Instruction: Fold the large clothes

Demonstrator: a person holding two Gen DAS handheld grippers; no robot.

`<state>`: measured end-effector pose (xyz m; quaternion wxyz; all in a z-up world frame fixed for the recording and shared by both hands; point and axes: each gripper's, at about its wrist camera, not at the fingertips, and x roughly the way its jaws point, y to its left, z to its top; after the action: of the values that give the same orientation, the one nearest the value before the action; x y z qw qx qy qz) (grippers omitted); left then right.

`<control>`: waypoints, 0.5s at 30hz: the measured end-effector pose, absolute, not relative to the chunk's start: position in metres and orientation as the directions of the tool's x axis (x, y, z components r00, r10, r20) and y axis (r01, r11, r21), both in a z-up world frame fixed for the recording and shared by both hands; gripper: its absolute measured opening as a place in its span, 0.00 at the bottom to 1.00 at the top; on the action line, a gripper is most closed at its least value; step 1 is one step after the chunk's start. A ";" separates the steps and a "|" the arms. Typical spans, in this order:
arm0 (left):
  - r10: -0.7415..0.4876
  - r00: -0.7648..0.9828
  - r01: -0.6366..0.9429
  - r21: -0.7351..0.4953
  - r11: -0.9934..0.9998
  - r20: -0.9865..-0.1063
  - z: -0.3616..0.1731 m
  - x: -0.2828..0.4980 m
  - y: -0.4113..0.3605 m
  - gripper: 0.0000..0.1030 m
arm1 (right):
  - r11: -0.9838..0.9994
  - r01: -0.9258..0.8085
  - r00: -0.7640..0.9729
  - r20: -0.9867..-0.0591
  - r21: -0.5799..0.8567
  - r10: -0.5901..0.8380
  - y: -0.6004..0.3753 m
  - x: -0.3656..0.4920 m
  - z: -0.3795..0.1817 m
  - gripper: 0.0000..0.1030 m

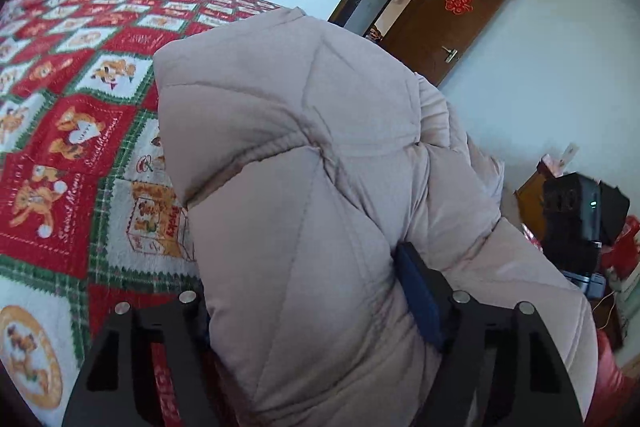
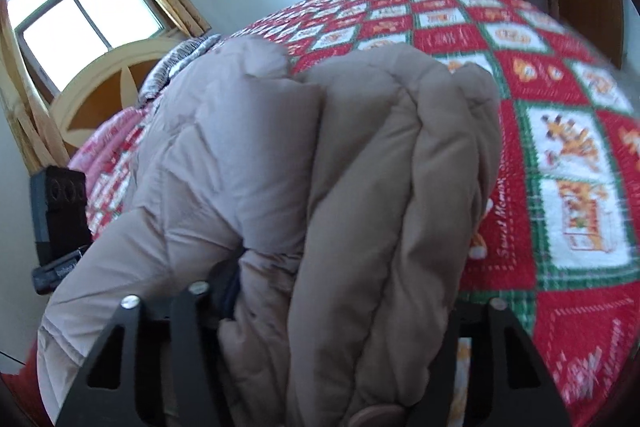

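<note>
A big puffy beige quilted coat [image 1: 304, 163] hangs bunched between both grippers above the bed. My left gripper [image 1: 316, 311] is shut on a thick fold of the coat; its blue pad [image 1: 420, 291] presses into the fabric. In the right wrist view the same coat [image 2: 320, 187] drapes in thick folds over my right gripper [image 2: 340, 307], which is shut on a wad of it. The other gripper shows at the left edge of the right wrist view [image 2: 60, 219] and at the right edge of the left wrist view [image 1: 576, 219].
The bed carries a red, white and green patchwork blanket [image 1: 68, 131], also seen in the right wrist view [image 2: 560, 155]. A brown wooden door [image 1: 452, 23] stands open in the white wall. A window [image 2: 80, 15] and a rounded headboard [image 2: 116, 83] lie beyond the bed.
</note>
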<state>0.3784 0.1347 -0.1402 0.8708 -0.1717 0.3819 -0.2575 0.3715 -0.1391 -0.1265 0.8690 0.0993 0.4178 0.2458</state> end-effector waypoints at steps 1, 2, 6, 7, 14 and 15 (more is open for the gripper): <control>-0.579 0.578 0.320 -0.493 0.809 -0.575 -0.139 0.375 0.135 0.72 | 0.864 -0.342 0.535 -0.679 0.369 0.502 -0.138 0.367 -0.125 0.52; -0.579 0.580 0.322 -0.492 0.809 -0.573 -0.138 0.368 0.137 0.71 | 0.867 -0.341 0.540 -0.679 0.363 0.497 -0.136 0.361 -0.122 0.50; -0.600 0.582 0.329 -0.515 0.791 -0.549 -0.133 0.349 0.148 0.70 | 0.859 -0.348 0.557 -0.654 0.375 0.511 -0.133 0.332 -0.112 0.46; -0.606 0.580 0.333 -0.521 0.786 -0.544 -0.133 0.344 0.151 0.70 | 0.855 -0.351 0.561 -0.646 0.381 0.518 -0.133 0.325 -0.109 0.45; -0.606 0.601 0.357 -0.504 0.787 -0.520 -0.119 0.305 0.154 0.69 | 0.831 -0.359 0.592 -0.585 0.425 0.555 -0.133 0.279 -0.096 0.44; -0.600 0.606 0.355 -0.498 0.791 -0.521 -0.118 0.299 0.153 0.68 | 0.833 -0.354 0.598 -0.582 0.424 0.551 -0.134 0.275 -0.096 0.44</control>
<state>0.2994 0.1526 -0.1182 0.8789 -0.1751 0.3507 -0.2717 0.2751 -0.1338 -0.0957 0.8838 0.1335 0.3682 0.2560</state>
